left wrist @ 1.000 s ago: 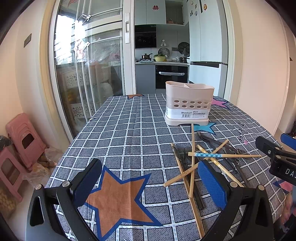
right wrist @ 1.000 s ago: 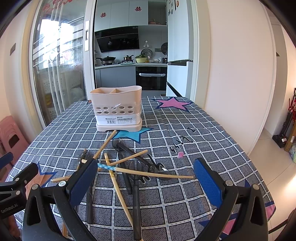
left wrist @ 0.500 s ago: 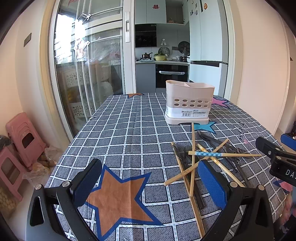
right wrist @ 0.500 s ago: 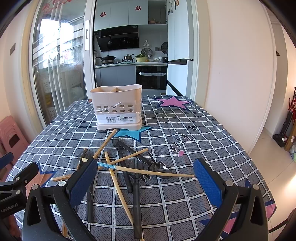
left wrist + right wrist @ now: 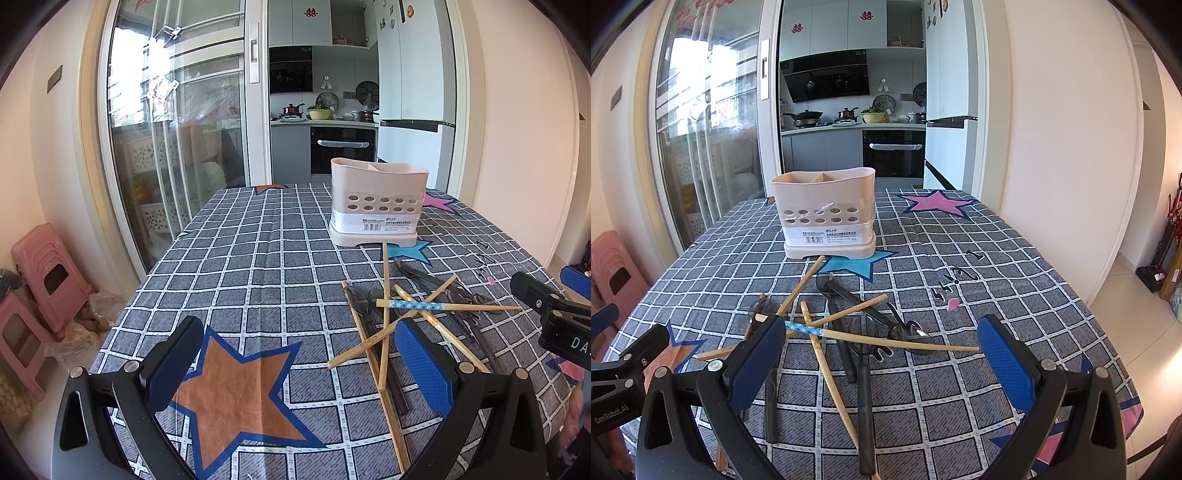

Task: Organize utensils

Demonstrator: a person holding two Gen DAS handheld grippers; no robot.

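I have the left gripper (image 5: 299,369) low in its frame, blue pads (image 5: 173,363) spread wide with nothing between them. My right gripper (image 5: 882,365) sits likewise, pads (image 5: 1006,363) far apart and empty. Each gripper's black body shows at the other view's edge.

Wooden chopsticks (image 5: 827,363) and black utensils (image 5: 865,373) lie crisscrossed in a near pile. The pale two-compartment holder (image 5: 827,216) stands upright just beyond.
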